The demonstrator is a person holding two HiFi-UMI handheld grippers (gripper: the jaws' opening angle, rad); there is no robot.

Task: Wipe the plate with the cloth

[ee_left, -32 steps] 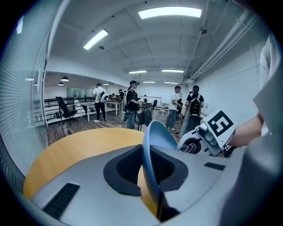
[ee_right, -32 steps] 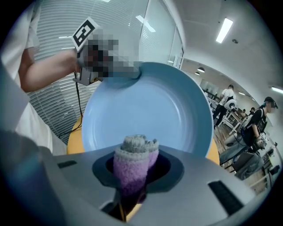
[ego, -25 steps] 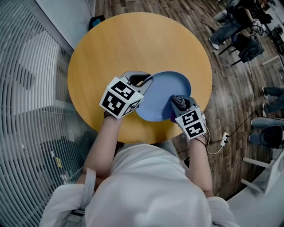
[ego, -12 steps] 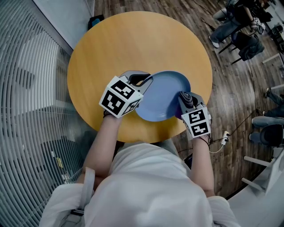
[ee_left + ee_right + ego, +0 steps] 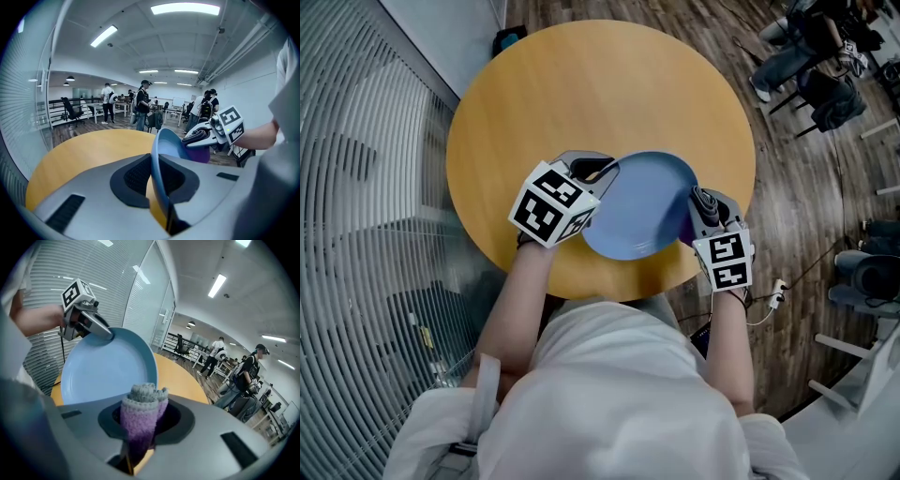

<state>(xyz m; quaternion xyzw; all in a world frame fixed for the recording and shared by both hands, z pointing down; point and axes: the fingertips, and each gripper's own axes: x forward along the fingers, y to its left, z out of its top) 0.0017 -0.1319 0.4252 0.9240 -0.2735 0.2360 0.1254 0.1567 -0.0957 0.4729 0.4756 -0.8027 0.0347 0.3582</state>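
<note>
Round yellow wooden table [image 5: 581, 84], dark plank floor around: a round blue plate [image 5: 642, 206] is being held tilted over it, its left rim being clamped between the jaws of the left gripper [image 5: 598, 171]. A folded purple-and-grey fuzzy cloth [image 5: 140, 411] is being pinched by the right gripper [image 5: 705, 208], just beside the plate's right rim.

A blue plate [image 5: 642, 206] is held over the near part of a round wooden table [image 5: 600, 84]. Its left rim is gripped by the left gripper [image 5: 598, 171]. The right gripper [image 5: 703, 204] is set against its right rim, and a bit of purple cloth [image 5: 685, 229] is seen under that gripper's tip. A plank floor [image 5: 806, 206] is seen to the right.
</note>
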